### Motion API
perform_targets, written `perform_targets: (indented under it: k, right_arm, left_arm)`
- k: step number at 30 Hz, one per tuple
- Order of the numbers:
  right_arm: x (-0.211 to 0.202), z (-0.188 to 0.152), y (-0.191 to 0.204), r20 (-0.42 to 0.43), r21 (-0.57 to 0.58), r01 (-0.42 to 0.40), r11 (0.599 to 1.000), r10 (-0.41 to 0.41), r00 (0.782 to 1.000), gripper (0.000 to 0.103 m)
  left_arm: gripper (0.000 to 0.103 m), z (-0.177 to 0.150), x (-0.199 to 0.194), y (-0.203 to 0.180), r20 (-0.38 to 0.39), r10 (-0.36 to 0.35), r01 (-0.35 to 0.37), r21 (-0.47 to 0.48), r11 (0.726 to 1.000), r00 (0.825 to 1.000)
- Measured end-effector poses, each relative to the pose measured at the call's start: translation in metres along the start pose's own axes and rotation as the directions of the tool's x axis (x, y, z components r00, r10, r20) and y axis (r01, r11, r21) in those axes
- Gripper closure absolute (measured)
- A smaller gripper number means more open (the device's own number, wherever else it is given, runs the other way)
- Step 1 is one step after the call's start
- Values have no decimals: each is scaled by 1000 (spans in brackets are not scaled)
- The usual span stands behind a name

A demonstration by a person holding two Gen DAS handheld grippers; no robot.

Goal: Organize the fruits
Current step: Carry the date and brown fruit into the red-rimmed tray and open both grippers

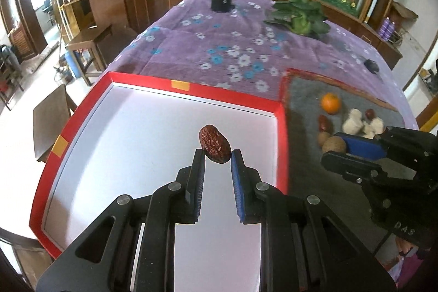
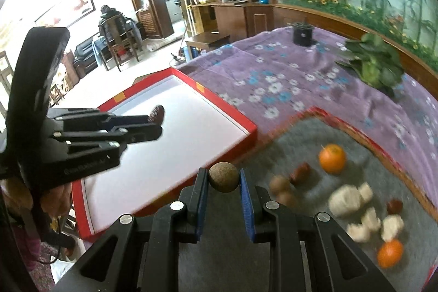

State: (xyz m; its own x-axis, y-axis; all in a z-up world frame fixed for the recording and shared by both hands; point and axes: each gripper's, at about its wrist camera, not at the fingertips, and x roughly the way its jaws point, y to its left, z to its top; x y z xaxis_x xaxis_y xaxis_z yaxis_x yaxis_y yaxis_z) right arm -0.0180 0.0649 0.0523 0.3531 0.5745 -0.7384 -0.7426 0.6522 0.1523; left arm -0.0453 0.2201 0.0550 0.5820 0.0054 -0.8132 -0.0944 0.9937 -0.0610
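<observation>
My left gripper (image 1: 217, 155) is shut on a wrinkled red date (image 1: 214, 143) and holds it above the white floor of the red-rimmed tray (image 1: 197, 92). It also shows in the right wrist view (image 2: 153, 125) with the date (image 2: 156, 112). My right gripper (image 2: 222, 177) is shut on a round brown longan (image 2: 223, 177), just above the grey mat (image 2: 301, 144) near the tray's corner (image 2: 253, 130). On the mat lie an orange (image 2: 331, 158), a second orange (image 2: 390, 253), red dates (image 2: 300, 172), brown longans (image 2: 279, 184) and white chunks (image 2: 345, 200).
A purple flowered cloth (image 1: 219, 45) covers the table. A black pot (image 1: 221, 0) stands at the far end and a bunch of leafy greens (image 1: 299, 14) lies to the far right. Wooden stools (image 1: 87, 43) and cabinets stand left of the table.
</observation>
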Motion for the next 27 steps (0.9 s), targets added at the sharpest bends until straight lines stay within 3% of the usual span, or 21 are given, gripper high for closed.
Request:
perform_targets:
  k: [14, 21, 24, 27]
  right_arm:
    - [73, 32, 3, -85, -6, -22, 1000, 21, 996, 81]
    - [78, 31, 6, -88, -24, -27, 999, 24, 996, 78]
    - [71, 30, 9, -79, -32, -19, 999, 16, 997, 70]
    - [57, 27, 7, -51, -25, -16, 1000, 15, 999, 64]
  left_arm:
    - [85, 12, 35, 15, -60, 10, -12, -34, 999, 998]
    - [84, 11, 48, 22, -106, 2, -12, -88, 996, 994]
    - [77, 9, 48, 23, -107, 13, -23, -97, 995, 994]
    - [59, 7, 43, 23, -89, 21, -31, -106, 994, 996]
